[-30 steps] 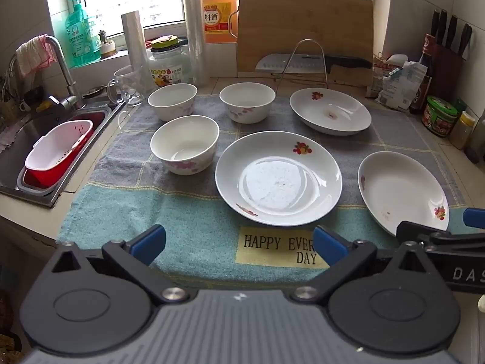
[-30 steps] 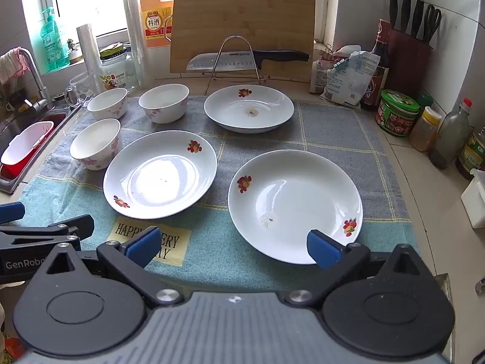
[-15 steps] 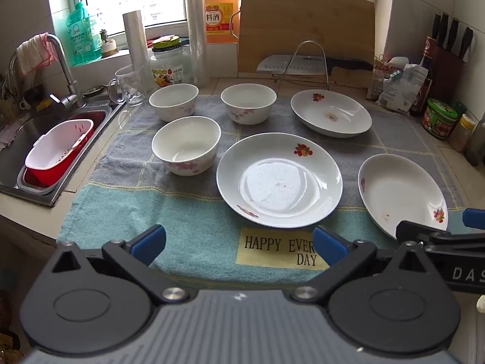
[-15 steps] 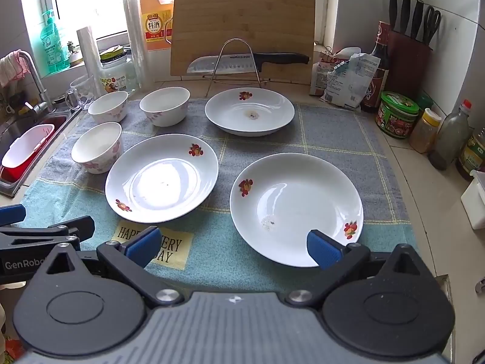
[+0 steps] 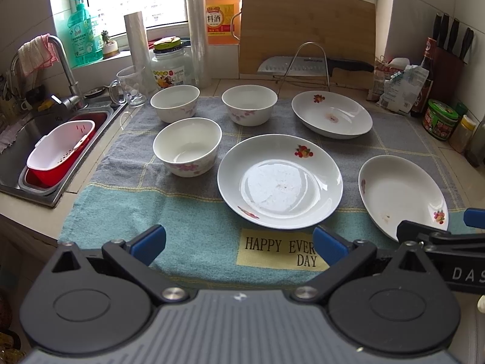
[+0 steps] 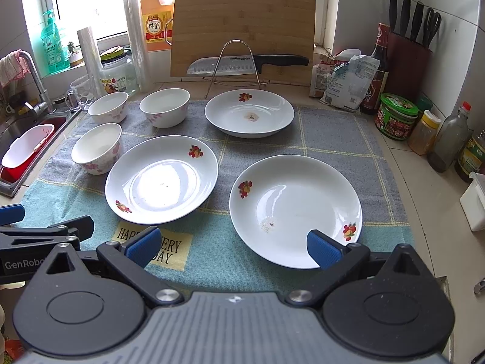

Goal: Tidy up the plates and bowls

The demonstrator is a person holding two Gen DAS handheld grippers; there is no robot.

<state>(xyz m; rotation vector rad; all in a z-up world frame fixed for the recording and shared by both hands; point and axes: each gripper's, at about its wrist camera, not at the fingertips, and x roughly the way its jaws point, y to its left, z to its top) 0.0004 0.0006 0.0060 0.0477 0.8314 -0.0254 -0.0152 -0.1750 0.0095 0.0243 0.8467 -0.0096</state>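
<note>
- Left hand-held gripper: wide open, nothing held, hovering over the near edge of the towel on the counter.
- Right hand-held gripper: wide open too, empty, just short of the near right plate.
- Three plates and three bowls spread singly: middle plate, far plate, near bowl, two far bowls.
- Probably best: slide one finger under the near right plate's rim, pinch firmly, lift level, set onto the middle plate; nest bowls likewise.
- Readable: "HAPPY EVER… DAY" on towel, "料酒" on the orange jug, "SUPOR" on the knife, "GenRobo" on the gripper.
</note>
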